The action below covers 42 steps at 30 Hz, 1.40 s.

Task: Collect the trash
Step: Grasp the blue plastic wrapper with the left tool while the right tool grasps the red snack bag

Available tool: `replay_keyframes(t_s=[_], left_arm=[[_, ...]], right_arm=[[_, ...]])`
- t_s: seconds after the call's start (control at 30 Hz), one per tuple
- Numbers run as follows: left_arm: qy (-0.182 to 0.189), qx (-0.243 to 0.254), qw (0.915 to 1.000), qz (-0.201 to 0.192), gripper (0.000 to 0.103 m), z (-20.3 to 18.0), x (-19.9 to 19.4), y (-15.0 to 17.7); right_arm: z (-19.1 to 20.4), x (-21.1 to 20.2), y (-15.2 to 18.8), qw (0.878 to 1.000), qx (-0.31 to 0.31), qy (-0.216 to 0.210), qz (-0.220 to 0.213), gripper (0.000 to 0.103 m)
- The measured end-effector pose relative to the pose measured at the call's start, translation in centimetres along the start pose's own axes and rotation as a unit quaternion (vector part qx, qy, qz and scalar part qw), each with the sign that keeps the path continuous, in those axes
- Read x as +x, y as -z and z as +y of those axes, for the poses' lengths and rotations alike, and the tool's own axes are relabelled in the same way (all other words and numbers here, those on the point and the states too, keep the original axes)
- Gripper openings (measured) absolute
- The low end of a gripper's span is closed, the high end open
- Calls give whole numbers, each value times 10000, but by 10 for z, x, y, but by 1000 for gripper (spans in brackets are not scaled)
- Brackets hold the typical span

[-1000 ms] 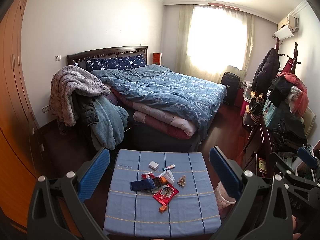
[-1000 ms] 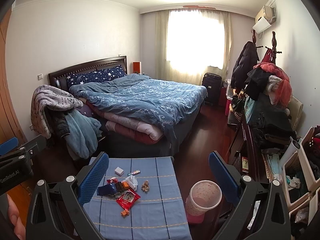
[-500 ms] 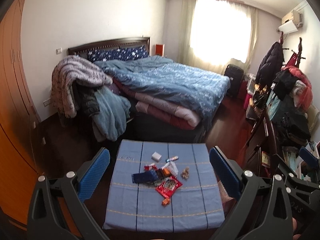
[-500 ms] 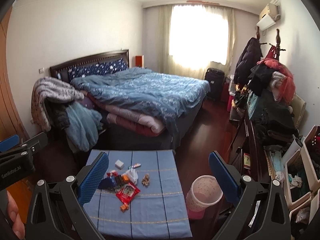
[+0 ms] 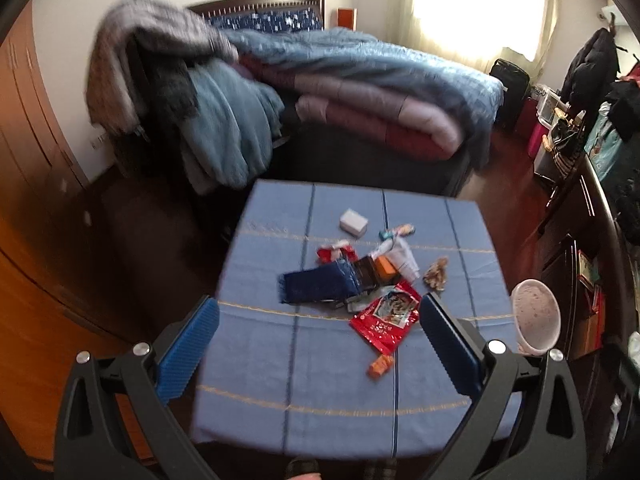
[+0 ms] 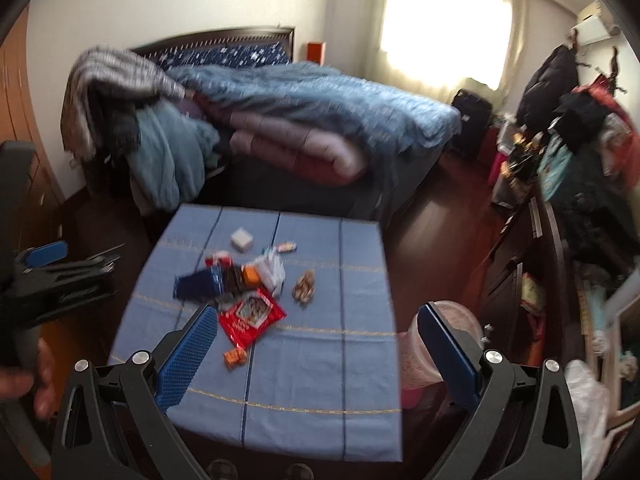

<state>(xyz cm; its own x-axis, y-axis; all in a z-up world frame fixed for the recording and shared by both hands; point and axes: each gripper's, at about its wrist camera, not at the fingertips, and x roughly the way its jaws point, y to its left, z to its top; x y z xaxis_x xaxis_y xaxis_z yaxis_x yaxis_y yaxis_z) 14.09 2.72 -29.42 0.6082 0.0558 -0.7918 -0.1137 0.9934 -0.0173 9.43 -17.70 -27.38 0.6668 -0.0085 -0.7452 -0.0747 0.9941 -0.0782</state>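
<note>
Both grippers hang wide open and empty above the near edge of the square table draped in a blue striped cloth (image 5: 256, 380): your left gripper (image 5: 318, 346) with its blue ribbed pads spread either side of the litter, your right gripper (image 6: 316, 354) likewise, framing the table's right half. Nothing is gripped yet, so I'd call this the approach.

The trash sits heaped mid-table. Start big: the dark blue foil bag (image 5: 316, 286), flat on the cloth, touching the pile. Come down low and pinch one edge, because a flat bag gives the pads little to bite. Next the red printed snack packet (image 5: 386, 320), just nearer you; then the white rectangular box (image 5: 354, 222) at the far side, apart from the heap; then the small orange wrapper (image 5: 380, 366), lying alone closest to you.

The round pale pink waste bin (image 5: 536, 318) stands on the floor just off the table's right edge. Its inside is too blurred to tell whether anything lies in it.
</note>
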Motion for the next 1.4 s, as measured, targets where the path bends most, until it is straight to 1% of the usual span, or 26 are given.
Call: replay_keyframes(t_s=[0.1, 0.13, 0.2, 0.27, 0.3, 0.33, 0.4, 0.43, 0.5, 0.6, 0.63, 0.67, 0.77, 0.8, 0.83, 0.87, 0.9, 0.93, 0.97, 1.03, 1.1, 1.13, 1.2, 1.27, 1.3, 1.4], left_arm=[[58, -153, 9997, 205, 99, 0, 72, 14], [-11, -139, 9995, 281, 99, -2, 98, 17], [-6, -65, 9995, 324, 99, -4, 136, 20], [-7, 223, 9995, 242, 99, -5, 168, 22], [32, 490, 9986, 218, 99, -6, 186, 23], [102, 669, 9974, 253, 99, -8, 197, 21], [374, 1094, 9929, 289, 99, -8, 211, 21], [611, 1418, 9876, 280, 99, -7, 219, 21], [824, 1880, 9782, 303, 99, -9, 226, 21], [1077, 2720, 9558, 289, 99, -11, 241, 26], [1146, 2849, 9512, 297, 99, -12, 243, 26], [1255, 3031, 9443, 265, 99, -12, 248, 26], [1385, 3431, 9290, 125, 99, -13, 258, 27], [1439, 3473, 9265, 138, 98, -11, 261, 26], [1548, 3479, 9245, 180, 93, -8, 264, 26], [1771, 3401, 9232, 274, 80, -5, 267, 25], [1900, 3312, 9236, 348, 71, -3, 268, 24], [1987, 3173, 9263, 421, 65, -1, 271, 24], [2019, 3092, 9283, 445, 49, 1, 272, 24], [1995, 2960, 9333, 394, 39, 6, 271, 24], [2057, 2795, 9371, 386, 16, 11, 268, 22], [2076, 2636, 9412, 389, 10, 16, 267, 21], [2118, 2345, 9481, 343, 10, 26, 261, 18], [2145, 1988, 9560, 216, 10, 36, 250, 15], [2084, 1797, 9613, 118, 10, 42, 243, 15], [1914, 1388, 9716, -47, 10, 53, 229, 15]], right_arm=[[5, 53, 20, 9996, 1, -135, 230, 99], [7, 71, 25, 9993, 3, -185, 313, 99], [10, 95, 34, 9990, 9, -244, 383, 99], [13, 114, 41, 9986, 14, -335, 407, 99], [15, 123, 45, 9985, -1, -351, 427, 99], [17, 131, 48, 9983, -32, -349, 457, 99], [21, 142, 52, 9982, -60, -372, 466, 99], [22, 146, 54, 9981, -57, -382, 470, 99], [25, 156, 57, 9978, -33, -433, 502, 99], [30, 170, 59, 9969, 56, -519, 595, 99], [33, 174, 58, 9965, 95, -553, 617, 99], [35, 177, 58, 9963, 123, -568, 626, 99], [42, 183, 55, 9962, 187, -579, 618, 99], [44, 185, 54, 9963, 191, -571, 610, 99], [47, 188, 52, 9964, 196, -560, 609, 99], [49, 189, 52, 9964, 199, -548, 609, 99], [51, 191, 51, 9965, 200, -539, 615, 99], [53, 194, 50, 9964, 202, -529, 630, 99], [54, 196, 48, 9964, 206, -516, 643, 99], [56, 200, 45, 9963, 217, -515, 648, 99], [58, 203, 42, 9964, 203, -515, 643, 99], [58, 206, 41, 9964, 192, -510, 642, 99], [59, 213, 40, 9959, 220, -535, 689, 99], [58, 225, 41, 9943, 389, -617, 772, 99], [58, 231, 42, 9934, 462, -653, 818, 99], [59, 255, 45, 9890, 744, -780, 1015, 99]])
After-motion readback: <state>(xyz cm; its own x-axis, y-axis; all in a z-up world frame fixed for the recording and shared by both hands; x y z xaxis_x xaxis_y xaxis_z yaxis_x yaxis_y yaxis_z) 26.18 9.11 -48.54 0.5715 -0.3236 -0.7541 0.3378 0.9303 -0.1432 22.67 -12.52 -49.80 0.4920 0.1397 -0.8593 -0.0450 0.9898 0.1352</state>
